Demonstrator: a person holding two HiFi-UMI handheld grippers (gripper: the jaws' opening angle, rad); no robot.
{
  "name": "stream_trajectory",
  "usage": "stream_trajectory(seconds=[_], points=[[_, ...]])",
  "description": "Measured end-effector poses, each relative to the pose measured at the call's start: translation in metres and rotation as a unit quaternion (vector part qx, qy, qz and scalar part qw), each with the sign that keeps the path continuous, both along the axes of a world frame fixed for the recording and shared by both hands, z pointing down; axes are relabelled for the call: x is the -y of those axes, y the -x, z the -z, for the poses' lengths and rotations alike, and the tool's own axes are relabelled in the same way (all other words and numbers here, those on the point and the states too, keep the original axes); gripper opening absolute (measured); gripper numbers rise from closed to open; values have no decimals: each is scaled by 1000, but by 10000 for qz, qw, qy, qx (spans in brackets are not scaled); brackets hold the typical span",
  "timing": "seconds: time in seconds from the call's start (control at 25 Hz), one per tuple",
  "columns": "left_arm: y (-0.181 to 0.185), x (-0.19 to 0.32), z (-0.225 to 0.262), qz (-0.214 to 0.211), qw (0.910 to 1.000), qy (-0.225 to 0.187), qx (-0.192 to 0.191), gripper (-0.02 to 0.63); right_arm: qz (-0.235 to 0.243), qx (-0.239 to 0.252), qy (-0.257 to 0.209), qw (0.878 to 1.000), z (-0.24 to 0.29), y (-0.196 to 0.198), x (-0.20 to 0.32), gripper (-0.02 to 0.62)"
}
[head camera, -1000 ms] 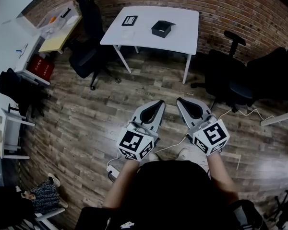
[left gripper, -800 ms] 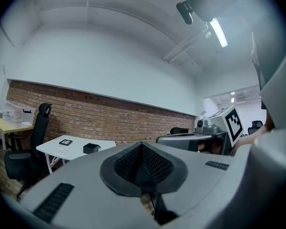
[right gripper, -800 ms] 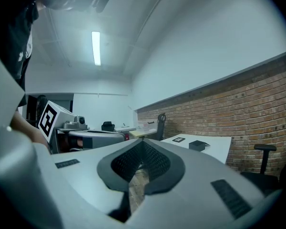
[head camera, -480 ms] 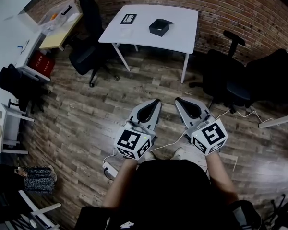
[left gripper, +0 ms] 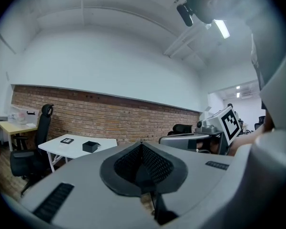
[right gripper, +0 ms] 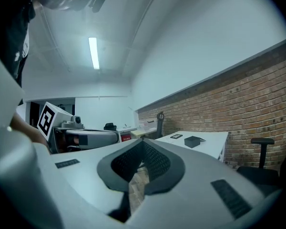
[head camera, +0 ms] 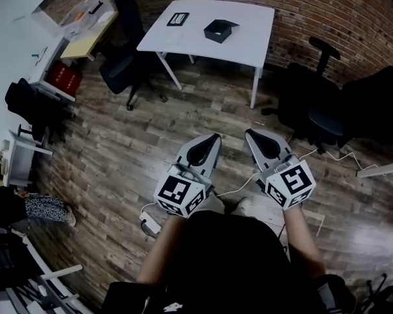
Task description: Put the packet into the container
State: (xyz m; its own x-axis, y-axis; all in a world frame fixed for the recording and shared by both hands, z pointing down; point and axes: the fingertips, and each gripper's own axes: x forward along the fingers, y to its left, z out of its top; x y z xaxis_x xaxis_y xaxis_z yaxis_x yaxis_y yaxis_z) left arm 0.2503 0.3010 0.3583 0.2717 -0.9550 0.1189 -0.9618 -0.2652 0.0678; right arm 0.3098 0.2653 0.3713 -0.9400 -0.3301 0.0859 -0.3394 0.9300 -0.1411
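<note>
**Grippers.** The left gripper and right gripper are grey moulded plastic shells of teardrop outline. Each carries a cube with black-and-white square markers. The inner faces hold black, finely ribbed pads. In both gripper views the pads meet at the tip with nothing between them, so both grippers are closed and empty. They are held side by side above the wood-plank floor.

**Packet.** The packet is flat, dark and rectangular, with a paler panel on its face. It lies on the white table by the red brick wall, near the container but not touching it. The container is a black, square, thin-walled box with an open top.

**Limits of view.**
- The packet's print is too small to read.
- The container's interior shows only as dark.
- The person's hands are hidden behind the marker cubes.
- A black office chair stands right of the table, and the dark shape beyond it is cut off by the frame edge.
</note>
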Motion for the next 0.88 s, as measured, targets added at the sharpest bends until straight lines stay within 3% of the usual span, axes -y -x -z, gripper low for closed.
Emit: stream_trajectory(seconds=[0.4,0.56,0.88], points=[[6,8,2,-116,9997,-142,-136,8,-12,15,15,10000,-5,4,7,5],[12,24,-3,-246,9996,-148,-6,8,-87,-38,12,10000,-7,15,21,5],[75,59,-5,-152,9997,-180,7,8,-93,-183,22,9998,-8,71,56,5]])
